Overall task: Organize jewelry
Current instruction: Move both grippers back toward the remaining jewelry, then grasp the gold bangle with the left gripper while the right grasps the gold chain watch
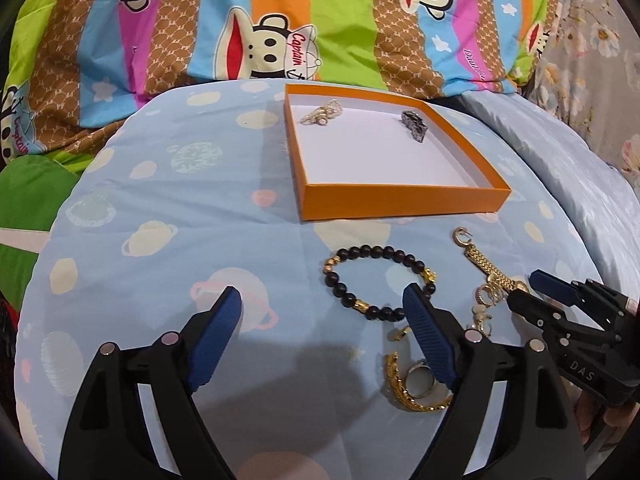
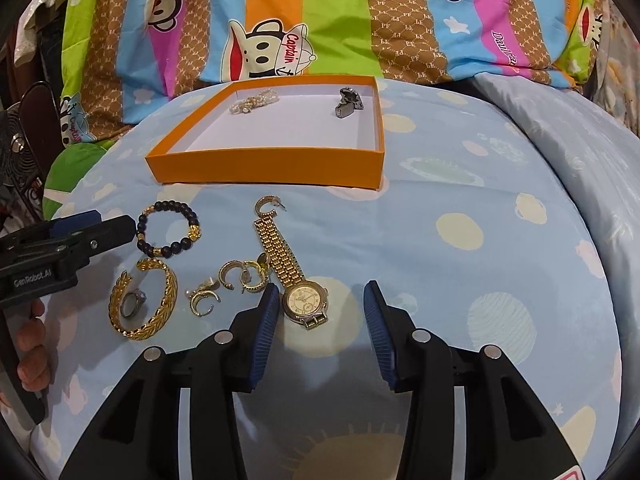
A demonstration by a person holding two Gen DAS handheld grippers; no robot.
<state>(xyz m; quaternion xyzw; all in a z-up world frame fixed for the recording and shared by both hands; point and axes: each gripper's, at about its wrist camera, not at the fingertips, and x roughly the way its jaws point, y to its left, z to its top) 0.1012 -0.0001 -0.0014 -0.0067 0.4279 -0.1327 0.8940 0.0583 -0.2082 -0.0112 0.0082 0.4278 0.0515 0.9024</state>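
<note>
An orange box with a white floor holds a pearl piece and a dark metal piece. In front of it on the blue cloth lie a black bead bracelet, a gold watch, a gold bangle with a silver ring inside it, and several gold earrings. My left gripper is open, its right finger by the bracelet. My right gripper is open, just behind the watch face.
The blue planet-print cushion carries everything and falls away at its sides. A striped monkey-print quilt rises behind the box. The right gripper also shows in the left wrist view, the left gripper in the right wrist view.
</note>
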